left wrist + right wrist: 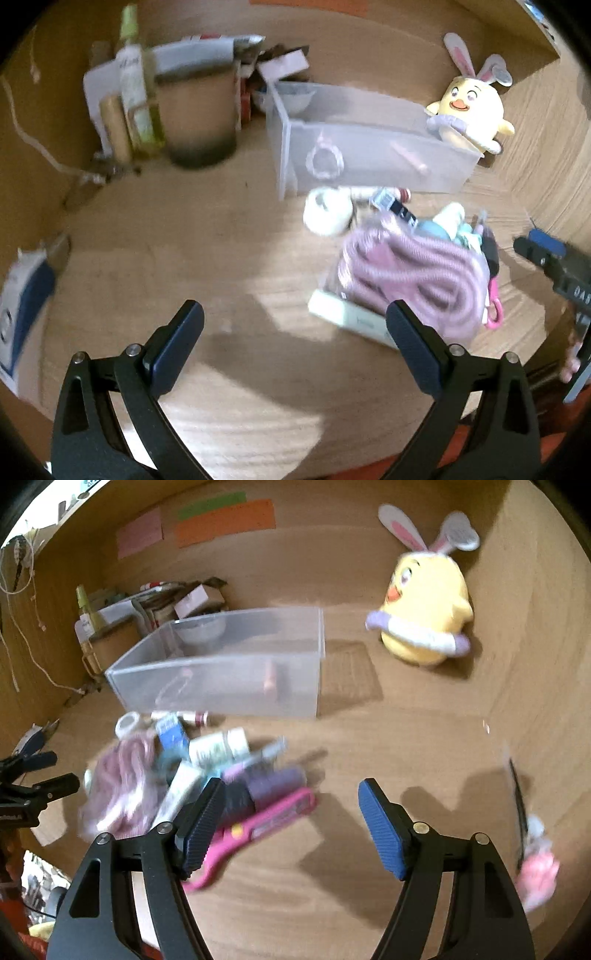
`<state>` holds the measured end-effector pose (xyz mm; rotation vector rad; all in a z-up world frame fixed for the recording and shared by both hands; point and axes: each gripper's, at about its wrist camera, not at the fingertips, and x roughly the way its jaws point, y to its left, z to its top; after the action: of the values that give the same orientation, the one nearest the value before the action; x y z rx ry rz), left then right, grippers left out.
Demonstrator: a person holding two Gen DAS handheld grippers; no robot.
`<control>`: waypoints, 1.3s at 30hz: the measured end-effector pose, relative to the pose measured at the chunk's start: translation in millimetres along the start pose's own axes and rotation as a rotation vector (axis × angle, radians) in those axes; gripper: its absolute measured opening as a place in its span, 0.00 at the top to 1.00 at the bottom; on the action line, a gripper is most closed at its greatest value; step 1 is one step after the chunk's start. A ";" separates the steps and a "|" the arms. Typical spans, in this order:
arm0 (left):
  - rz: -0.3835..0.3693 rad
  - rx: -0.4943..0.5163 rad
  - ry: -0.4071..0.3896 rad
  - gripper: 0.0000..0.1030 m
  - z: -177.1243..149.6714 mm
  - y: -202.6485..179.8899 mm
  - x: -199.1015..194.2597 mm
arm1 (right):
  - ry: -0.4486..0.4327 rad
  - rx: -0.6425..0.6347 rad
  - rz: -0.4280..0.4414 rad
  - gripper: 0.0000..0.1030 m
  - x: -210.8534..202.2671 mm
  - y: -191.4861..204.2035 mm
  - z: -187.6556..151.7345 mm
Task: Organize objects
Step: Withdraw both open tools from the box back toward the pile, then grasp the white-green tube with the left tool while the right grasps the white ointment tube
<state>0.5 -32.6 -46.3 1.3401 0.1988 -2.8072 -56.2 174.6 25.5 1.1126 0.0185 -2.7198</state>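
Observation:
A clear plastic bin (373, 162) (225, 675) stands on the wooden desk and holds a few small items. In front of it lies a pile: a coiled pink cord (413, 280) (122, 786), a white tape roll (327, 216) (127, 723), small tubes and boxes (218, 749), and a pink cutter (262, 823). My left gripper (295, 332) is open and empty, left of the pile. My right gripper (291, 812) is open and empty, its left finger over the cutter and pile. The right gripper also shows at the right edge of the left wrist view (554, 266).
A yellow plush chick with rabbit ears (469, 107) (428, 616) sits behind the bin's right end. Bottles (136, 99), a brown holder and boxes stand at the back left. A pink-handled tool (532, 849) lies at far right. A blue-white pack (22, 295) is at left.

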 end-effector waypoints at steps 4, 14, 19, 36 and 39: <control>-0.046 -0.031 0.028 0.03 -7.0 -6.2 3.7 | 0.042 0.021 0.056 0.31 1.9 3.5 -15.6; -0.050 -0.006 0.030 0.03 -11.2 -20.1 12.1 | 0.101 -0.109 0.031 0.32 13.1 24.4 -40.1; -0.019 -0.013 0.025 0.03 -13.0 -5.0 8.6 | 0.114 -0.110 0.008 0.32 8.8 3.9 -41.1; -0.082 -0.080 0.042 0.15 -10.2 -12.3 5.5 | 0.039 -0.170 0.102 0.39 -11.8 15.1 -28.8; -0.074 -0.073 0.028 0.15 -8.2 -22.9 9.7 | 0.067 -0.211 0.114 0.50 -1.4 26.6 -31.3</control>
<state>-1.1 -8.5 -56.6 1.3854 0.3549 -2.8109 -28.5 151.6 5.8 1.1069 0.2394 -2.5107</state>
